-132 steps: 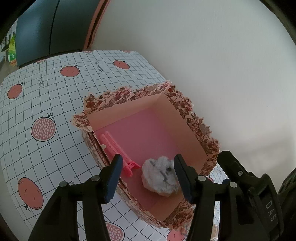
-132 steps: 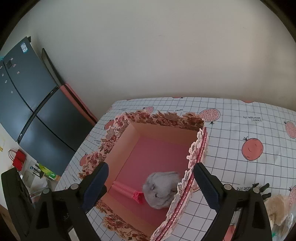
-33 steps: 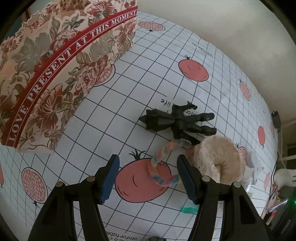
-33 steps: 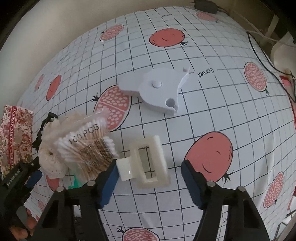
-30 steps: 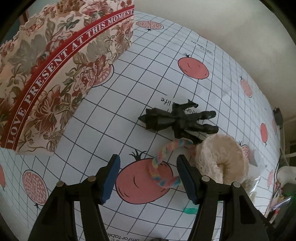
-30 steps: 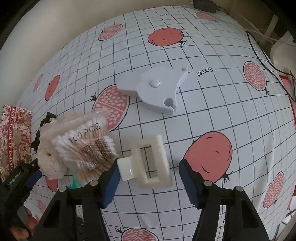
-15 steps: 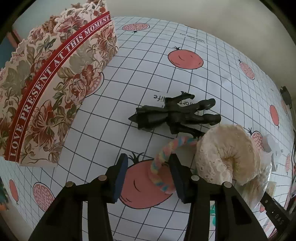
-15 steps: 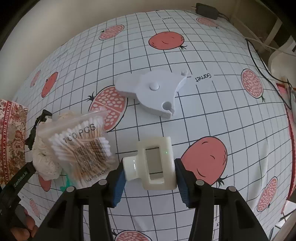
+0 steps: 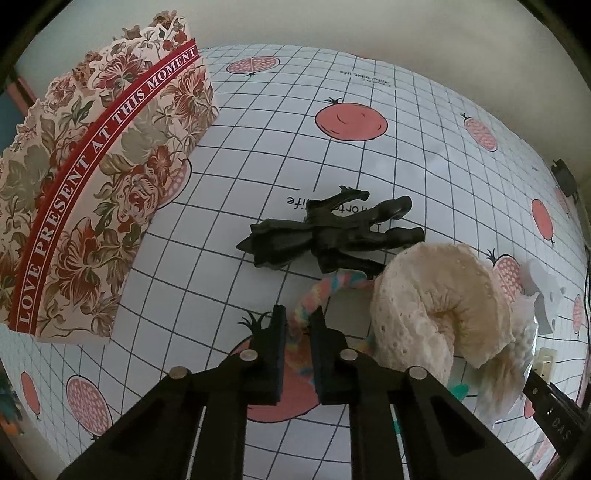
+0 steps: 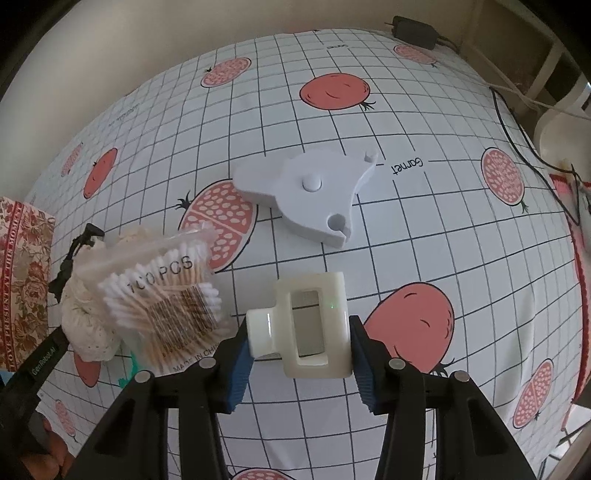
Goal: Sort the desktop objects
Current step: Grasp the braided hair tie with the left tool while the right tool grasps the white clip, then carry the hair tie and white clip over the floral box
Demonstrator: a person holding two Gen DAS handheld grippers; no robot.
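Note:
On the gridded cloth lies a pastel rainbow hair tie (image 9: pixel 314 291), and my left gripper (image 9: pixel 298 314) is shut on its near loop. Just beyond it rest a black claw clip (image 9: pixel 325 236) and a cream lace scrunchie (image 9: pixel 432 306). In the right wrist view my right gripper (image 10: pixel 300 328) is shut on a cream rectangular plastic clip (image 10: pixel 314 286), one pad on its round knob and the other on its far side. The flowered gift box (image 9: pixel 92 184) stands at the left.
A bag of cotton swabs (image 10: pixel 166 295) lies left of the cream clip, partly on the scrunchie (image 10: pixel 85 325). A white bird-shaped plastic piece (image 10: pixel 306 192) sits further back. Cables and a charger (image 10: pixel 413 26) lie at the table's far right edge.
Both grippers left the box and came down over the table. The left jaws closed on the rainbow hair tie. The right jaws closed on the cream clip.

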